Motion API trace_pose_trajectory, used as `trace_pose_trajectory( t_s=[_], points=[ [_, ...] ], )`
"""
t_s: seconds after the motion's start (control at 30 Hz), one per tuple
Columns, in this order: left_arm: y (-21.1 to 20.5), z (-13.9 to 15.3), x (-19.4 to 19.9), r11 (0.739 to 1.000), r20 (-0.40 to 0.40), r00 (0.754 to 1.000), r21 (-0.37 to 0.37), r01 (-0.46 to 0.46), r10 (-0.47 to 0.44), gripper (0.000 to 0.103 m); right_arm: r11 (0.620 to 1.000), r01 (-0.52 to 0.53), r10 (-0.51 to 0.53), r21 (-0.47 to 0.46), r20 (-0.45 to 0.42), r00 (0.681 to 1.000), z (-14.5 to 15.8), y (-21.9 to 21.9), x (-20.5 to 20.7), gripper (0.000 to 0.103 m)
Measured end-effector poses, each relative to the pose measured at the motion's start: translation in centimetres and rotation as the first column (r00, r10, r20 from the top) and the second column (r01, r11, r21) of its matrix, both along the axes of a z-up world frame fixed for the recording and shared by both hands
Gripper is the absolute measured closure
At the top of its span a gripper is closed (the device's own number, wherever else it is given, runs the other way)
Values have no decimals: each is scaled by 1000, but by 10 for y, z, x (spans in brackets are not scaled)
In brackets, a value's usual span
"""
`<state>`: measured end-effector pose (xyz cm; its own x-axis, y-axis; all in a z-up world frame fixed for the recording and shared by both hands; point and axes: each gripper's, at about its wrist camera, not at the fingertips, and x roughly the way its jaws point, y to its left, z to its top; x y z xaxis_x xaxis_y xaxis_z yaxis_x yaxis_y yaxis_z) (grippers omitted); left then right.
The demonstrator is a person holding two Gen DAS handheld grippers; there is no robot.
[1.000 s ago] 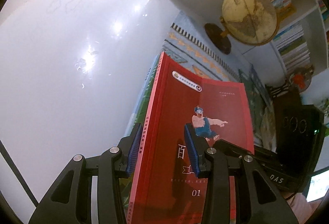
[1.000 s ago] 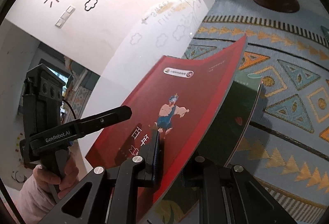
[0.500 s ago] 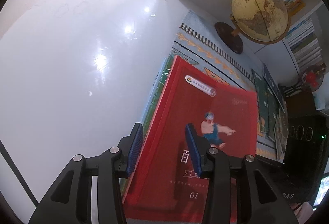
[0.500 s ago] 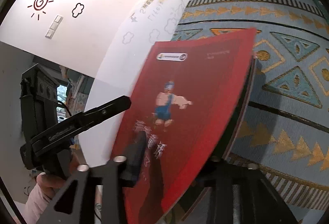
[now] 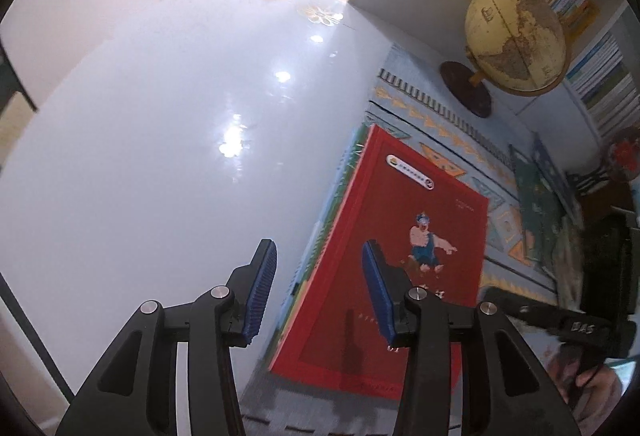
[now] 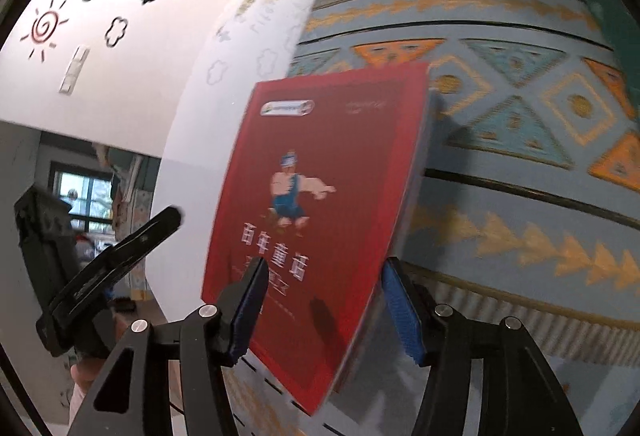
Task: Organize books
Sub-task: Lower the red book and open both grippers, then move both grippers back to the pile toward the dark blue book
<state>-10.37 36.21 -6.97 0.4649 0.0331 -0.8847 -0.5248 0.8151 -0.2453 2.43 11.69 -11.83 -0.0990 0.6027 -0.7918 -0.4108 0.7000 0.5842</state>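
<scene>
At bottom centre, the right claw has just been opening; its blue pads stand clear of the red paperback book between them. The left claw gapes, empty. The book lies on a patterned blue mat covering the glossy white worktop. Farther, upper right, stands a yellowed globe.

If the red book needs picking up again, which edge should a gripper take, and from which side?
The red book lies flat, cover up, on the patterned mat. Its long right-hand edge, as the right wrist view shows it, looks raised off the mat, so a finger could probably slip under there. Come in from that side with the right gripper, whose jaws have just been opening.
</scene>
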Motion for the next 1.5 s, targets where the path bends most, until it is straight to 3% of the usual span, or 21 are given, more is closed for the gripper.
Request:
trace_pose_trajectory(
  t_s=[0.23, 0.4, 0.47, 0.57, 0.67, 0.77, 0.83, 0.93, 1.0, 1.07, 1.1, 1.23, 1.37, 1.5],
  points=[
    [-40, 40, 2, 998, 10, 999, 49, 35, -36, 57, 996, 34, -33, 87, -13, 999, 32, -88, 6, 46],
    [-88, 79, 18, 986, 46, 987, 76, 151, -155, 54, 992, 82, -86, 95, 49, 995, 72, -185, -1, 46],
    [-112, 95, 26, 970, 57, 971, 99, 224, -230, 51, 989, 115, -121, 95, 66, 990, 88, -221, -5, 46],
    [-147, 126, 42, 932, 103, 930, 130, 339, -352, 33, 976, 194, -204, 96, 108, 973, 119, -288, -15, 46],
    [-182, 161, 68, 877, 143, 868, 149, 456, -475, 32, 960, 257, -274, 116, 167, 947, 157, -344, -27, 46],
    [-216, 190, 96, 850, 183, 830, 137, 509, -527, 29, 940, 305, -335, 156, 238, 912, 199, -384, -37, 46],
    [-234, 205, 111, 846, 223, 816, 107, 522, -532, 28, 927, 325, -368, 186, 299, 881, 231, -405, -41, 46],
    [-266, 224, 137, 860, 273, 818, 96, 501, -506, 26, 917, 320, -391, 237, 378, 839, 274, -421, -35, 45],
    [-286, 230, 153, 868, 301, 818, 79, 490, -489, 20, 914, 329, -402, 237, 430, 808, 296, -430, -23, 34],
    [-309, 225, 171, 871, 320, 817, 56, 489, -480, 20, 911, 335, -412, 241, 478, 776, 313, -438, -5, 24],
    [-322, 218, 185, 863, 325, 811, 34, 504, -486, 20, 909, 335, -415, 246, 485, 770, 314, -437, 2, 23],
    [-358, 182, 231, 848, 291, 813, -12, 530, -505, 20, 901, 368, -434, 230, 442, 785, 297, -434, 63, 23],
    [-374, 120, 287, 876, 263, 871, -143, 461, -415, 20, 885, 411, -466, 219, 408, 785, 265, -436, 142, 23],
    [-378, 51, 337, 892, 208, 923, -260, 370, -323, 21, 886, 453, -458, 103, 358, 814, 216, -427, 250, 23]
  ],
)
